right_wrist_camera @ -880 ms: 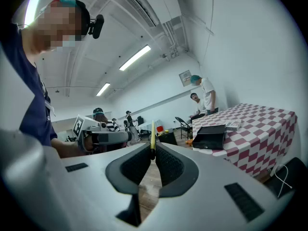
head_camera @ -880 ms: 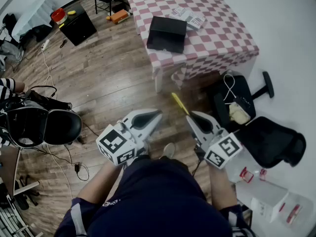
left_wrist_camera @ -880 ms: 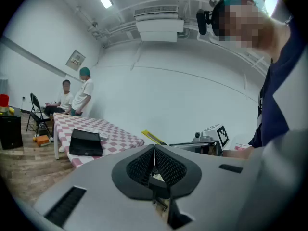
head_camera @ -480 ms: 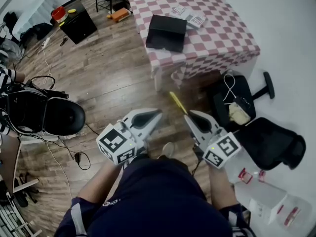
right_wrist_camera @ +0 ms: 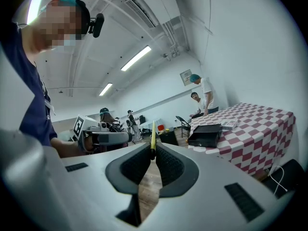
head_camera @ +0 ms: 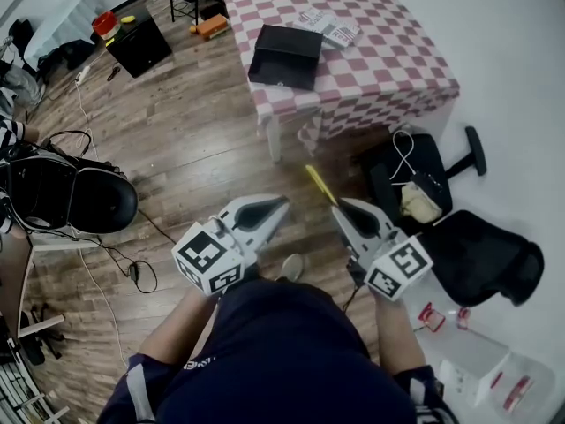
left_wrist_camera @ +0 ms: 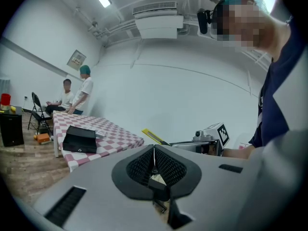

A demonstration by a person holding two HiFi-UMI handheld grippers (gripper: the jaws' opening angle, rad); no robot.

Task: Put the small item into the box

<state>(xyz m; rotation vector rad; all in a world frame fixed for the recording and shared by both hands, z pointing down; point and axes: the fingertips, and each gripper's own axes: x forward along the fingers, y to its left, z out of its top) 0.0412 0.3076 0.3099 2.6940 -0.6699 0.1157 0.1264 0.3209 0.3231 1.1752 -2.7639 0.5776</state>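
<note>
A black box (head_camera: 284, 56) lies open near the front edge of the pink checkered table (head_camera: 397, 51), far ahead of both grippers. It also shows small in the left gripper view, box (left_wrist_camera: 80, 138), and in the right gripper view, box (right_wrist_camera: 204, 134). My right gripper (head_camera: 338, 207) is shut on a thin yellow stick-like item (head_camera: 320, 184) that juts forward past its jaws; the yellow item (right_wrist_camera: 153, 134) stands up from the right gripper (right_wrist_camera: 153, 150). My left gripper (head_camera: 281, 203) is held beside it over the wooden floor. The left gripper (left_wrist_camera: 154, 148) has its jaws pressed together with nothing between them.
White packets (head_camera: 328, 26) lie on the table behind the box. A black office chair (head_camera: 75, 203) stands at the left and another black chair (head_camera: 477, 250) at the right by the white wall. A black cabinet (head_camera: 137, 42) and cables (head_camera: 106, 272) are on the floor. Two people are behind the table (left_wrist_camera: 77, 96).
The head view has shifted a little: table and box now sit slightly further left and up. Both grippers keep the same pose, and the yellow item stays in the right one.
</note>
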